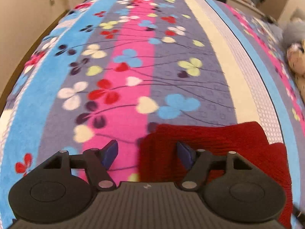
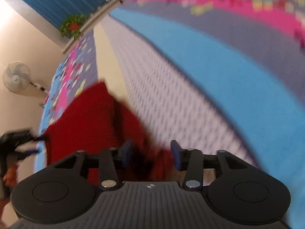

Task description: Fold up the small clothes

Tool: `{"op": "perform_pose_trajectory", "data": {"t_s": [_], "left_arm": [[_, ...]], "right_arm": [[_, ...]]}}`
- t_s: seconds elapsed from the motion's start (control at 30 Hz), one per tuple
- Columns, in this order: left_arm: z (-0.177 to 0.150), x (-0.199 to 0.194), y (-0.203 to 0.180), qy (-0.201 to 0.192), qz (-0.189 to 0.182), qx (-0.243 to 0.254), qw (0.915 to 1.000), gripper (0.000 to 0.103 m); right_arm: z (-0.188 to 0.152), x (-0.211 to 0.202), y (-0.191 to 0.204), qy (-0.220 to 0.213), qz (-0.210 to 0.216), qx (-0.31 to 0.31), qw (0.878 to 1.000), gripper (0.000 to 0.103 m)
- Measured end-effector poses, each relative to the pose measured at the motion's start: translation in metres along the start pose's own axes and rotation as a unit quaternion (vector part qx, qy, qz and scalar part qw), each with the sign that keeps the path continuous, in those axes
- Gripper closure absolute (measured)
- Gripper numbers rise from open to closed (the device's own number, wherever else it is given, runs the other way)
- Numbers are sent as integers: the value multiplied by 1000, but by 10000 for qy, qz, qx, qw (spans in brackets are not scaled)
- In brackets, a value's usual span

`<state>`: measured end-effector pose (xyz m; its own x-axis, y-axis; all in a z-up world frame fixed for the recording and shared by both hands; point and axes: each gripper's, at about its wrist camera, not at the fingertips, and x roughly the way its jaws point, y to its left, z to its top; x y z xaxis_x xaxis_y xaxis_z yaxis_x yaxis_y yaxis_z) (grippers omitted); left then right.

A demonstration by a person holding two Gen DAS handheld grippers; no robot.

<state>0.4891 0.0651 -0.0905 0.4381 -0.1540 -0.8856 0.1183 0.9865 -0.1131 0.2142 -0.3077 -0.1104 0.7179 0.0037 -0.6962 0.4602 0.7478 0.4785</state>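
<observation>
1. The left tongs (image 1: 146, 153) stand wide apart, holding nothing; the red knitted garment (image 1: 219, 148) lies flat under and ahead of their right finger.
2. The right tongs (image 2: 150, 155) also gape, the garment (image 2: 91, 122) between and left of them.
3. Both hover over a floral bed blanket (image 1: 133, 61).
4. Only the right view shows a fan (image 2: 17, 78) and a potted plant (image 2: 72, 25).
</observation>
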Motion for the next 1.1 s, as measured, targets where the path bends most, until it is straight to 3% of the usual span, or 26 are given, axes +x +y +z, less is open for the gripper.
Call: {"op": "perform_pose_trajectory", "data": {"t_s": [0.13,0.2,0.23,0.27,0.3,0.33,0.37,0.47,0.53,0.6,0.63,0.67,0.7,0.73,0.8,0.93,1.1], "left_arm": [[-2,-6,12,-61,-804,-142,9966,28],[-2,2,-1,39,-855,0,9963,17],[-2,9,-8,114,-764,91,9970,17],[-3,16,-16,162,-674,162,9975,21],[-5,20,-21,144,-563,208,9981,64],[-7,21,-26,124,-464,284,9984,87],[-9,17,-27,90,-392,273,9988,86],[-15,-18,-12,-418,-478,26,9980,87],[-18,-20,4,-455,-550,-163,9973,86],[-17,4,10,-94,-416,-254,9988,80],[-18,15,9,-5,-308,-229,9993,75],[-19,18,8,-20,-235,-221,9995,62],[-20,15,7,-64,-203,-262,9994,53],[-23,6,10,-168,-231,-323,9991,48],[-35,-15,17,-336,-302,-401,9982,21],[-99,-62,23,-427,-404,-366,9976,16],[-188,-86,9,230,-437,-41,9988,16]], "right_arm": [[47,37,34,375,747,-767,9935,38],[60,70,51,678,809,-1019,9892,28],[64,89,59,857,722,-1088,9877,28],[66,105,63,1023,678,-1096,9864,29],[66,119,66,1140,811,-1063,9844,48],[67,126,70,1139,1018,-1081,9823,68],[70,126,77,1051,987,-1146,9829,81],[78,104,102,621,1324,-1528,9774,85],[81,107,105,533,1273,-1568,9779,85],[73,136,100,839,753,-1581,9810,83],[69,143,97,828,594,-1608,9817,77],[68,142,93,648,471,-1527,9850,56],[68,134,87,569,336,-1338,9888,41],[70,123,81,591,279,-1108,9917,39],[69,93,56,703,461,-700,9940,37],[40,39,7,894,478,-427,9939,33],[2,-9,-24,832,338,-27,9960,33]]}}
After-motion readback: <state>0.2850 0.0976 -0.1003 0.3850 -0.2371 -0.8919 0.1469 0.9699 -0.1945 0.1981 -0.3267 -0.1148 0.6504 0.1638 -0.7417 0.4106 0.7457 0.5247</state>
